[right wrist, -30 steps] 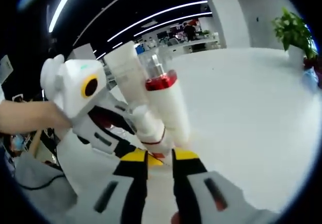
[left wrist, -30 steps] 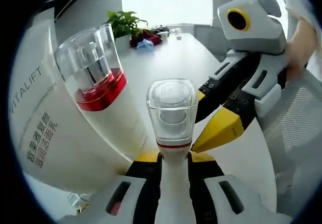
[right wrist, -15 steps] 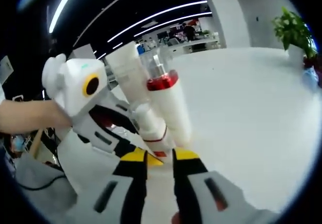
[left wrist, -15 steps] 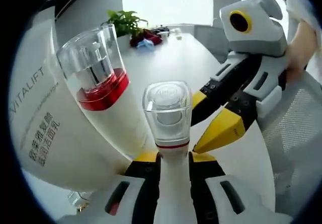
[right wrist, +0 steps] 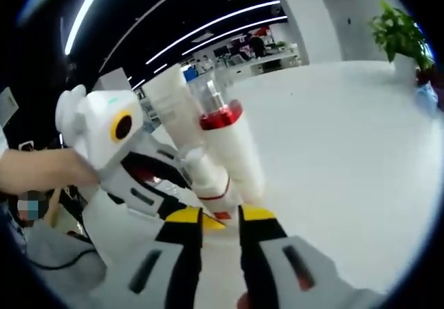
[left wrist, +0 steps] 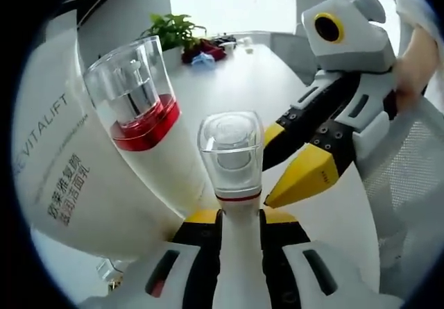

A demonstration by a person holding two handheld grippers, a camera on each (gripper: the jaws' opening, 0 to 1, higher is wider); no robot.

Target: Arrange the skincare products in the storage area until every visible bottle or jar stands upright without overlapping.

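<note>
My left gripper is shut on the white body of a small bottle with a clear cap and a thin red ring, which points straight away from the camera. Close on its left lean a larger pump bottle, with a red collar and clear cap, and a big white VITALIFT tube. My right gripper comes in from the right, open, its yellow tips right beside the small bottle's cap. In the right gripper view the small bottle reaches toward my right gripper, with the pump bottle behind.
A white table stretches ahead, with a potted plant and small coloured items at its far end. A mesh chair stands at the right. A person's hand holds the left gripper.
Both views have shifted a little. The left gripper's hold on the small bottle is the same, and the right gripper's tips stay beside the cap.
</note>
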